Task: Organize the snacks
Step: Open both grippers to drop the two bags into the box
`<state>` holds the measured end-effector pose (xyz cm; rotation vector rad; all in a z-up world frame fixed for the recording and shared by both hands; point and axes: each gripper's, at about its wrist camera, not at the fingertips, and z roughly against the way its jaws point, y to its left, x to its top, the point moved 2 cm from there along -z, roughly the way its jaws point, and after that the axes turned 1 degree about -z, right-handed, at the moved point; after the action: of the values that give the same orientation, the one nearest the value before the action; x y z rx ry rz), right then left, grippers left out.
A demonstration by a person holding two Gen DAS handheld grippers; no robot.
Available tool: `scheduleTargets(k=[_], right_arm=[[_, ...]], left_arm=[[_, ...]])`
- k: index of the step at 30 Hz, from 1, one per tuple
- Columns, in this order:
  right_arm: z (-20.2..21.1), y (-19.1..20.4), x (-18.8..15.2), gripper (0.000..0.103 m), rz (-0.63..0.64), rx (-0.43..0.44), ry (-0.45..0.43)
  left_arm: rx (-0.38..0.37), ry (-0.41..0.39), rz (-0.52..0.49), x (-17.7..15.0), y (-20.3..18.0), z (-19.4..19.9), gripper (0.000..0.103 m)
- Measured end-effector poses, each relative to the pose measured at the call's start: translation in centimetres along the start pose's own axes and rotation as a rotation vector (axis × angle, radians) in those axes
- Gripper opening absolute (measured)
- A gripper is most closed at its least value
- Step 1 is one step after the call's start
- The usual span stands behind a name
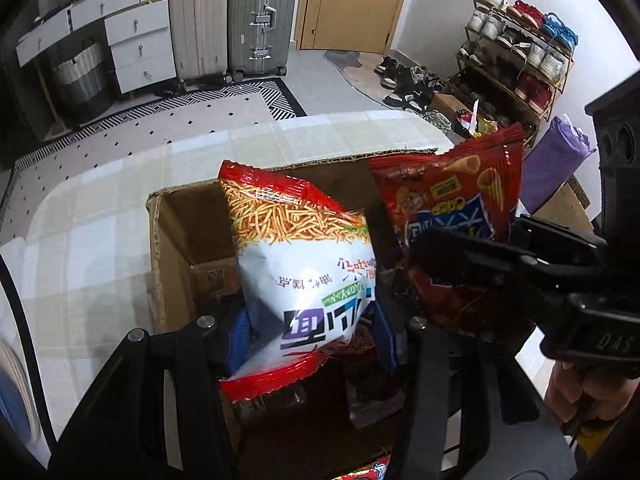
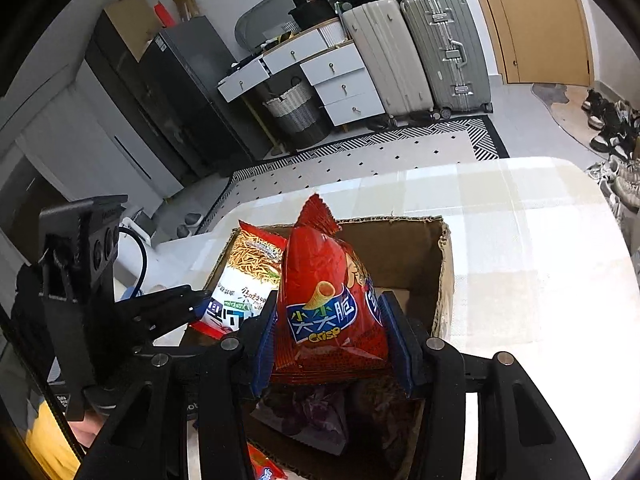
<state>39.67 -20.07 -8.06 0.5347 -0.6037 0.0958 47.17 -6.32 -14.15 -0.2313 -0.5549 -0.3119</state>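
Blue pads (image 1: 236,340) of the left hand-held gripper (image 1: 312,336) pressed the lower half of a white-and-red snack bag (image 1: 296,264), jaws narrowed onto it, the bag standing up out of an open cardboard box (image 1: 168,248). The right hand-held gripper (image 2: 332,340) was likewise closed on a red crisp bag (image 2: 324,292), its pads (image 2: 398,344) squeezing the bag's lower sides, with the sealed top edge pointing up. Both bags hung over the box mouth, side by side and close together; whether they touched I could not tell.

Judging by their puffed shape, these bags were light, air-filled and soft, so the film gave under the pads rather than resisting. The glossy foil looked slippery, and a pinch on the round belly could slide or burst the seal; the contents were probably brittle and would crush under a hard squeeze. A hold near the crimped bottom or top seam, where the film lay flat and stiff, seemed safer than the swollen middle.

Deeper in the box lay a purple packet (image 2: 308,416) and other dark wrappers, so room at the near end looked short. The box stood on a pale checked worktop (image 2: 540,240). Beyond it were a patterned rug (image 1: 160,120), suitcases (image 2: 416,48) and a shoe rack (image 1: 520,48).
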Motion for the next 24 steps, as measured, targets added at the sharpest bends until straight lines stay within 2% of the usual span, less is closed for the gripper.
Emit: scheduleTargets(k=[7,14,16,18,21,24], right_arm=[[0.1,0.3,-0.3,0.049,0.021,-0.013,-0.007],[0.4,0.0,0.0,0.049,0.019,-0.019,-0.021],[0.4,0.0,-0.1,0.049,0.019,-0.02,-0.016],[0.4,0.2,-0.1,0.049,0.024,-0.023,-0.015],[0.5,0.6,0.0,0.049,0.031,-0.037,-0.018],[0.7,1.0,0.1,0.049,0.046,-0.047,-0.024]], left_arm=[[-0.001,-0.008,-0.043,-0.4,-0.5,0.0,0.048],[0.016,-0.015,-0.042,-0.9,-0.8,1.1,0.052],[0.04,-0.027,-0.053,-0.9,-1.0,1.7,0.062],[0.05,-0.042,-0.06,-1.0,-1.2,2.4,0.067],[0.066,-0.057,-0.058,-1.0,-1.3,3.5,0.072],[0.074,-0.072,-0.053,-1.2,-1.6,4.6,0.072]])
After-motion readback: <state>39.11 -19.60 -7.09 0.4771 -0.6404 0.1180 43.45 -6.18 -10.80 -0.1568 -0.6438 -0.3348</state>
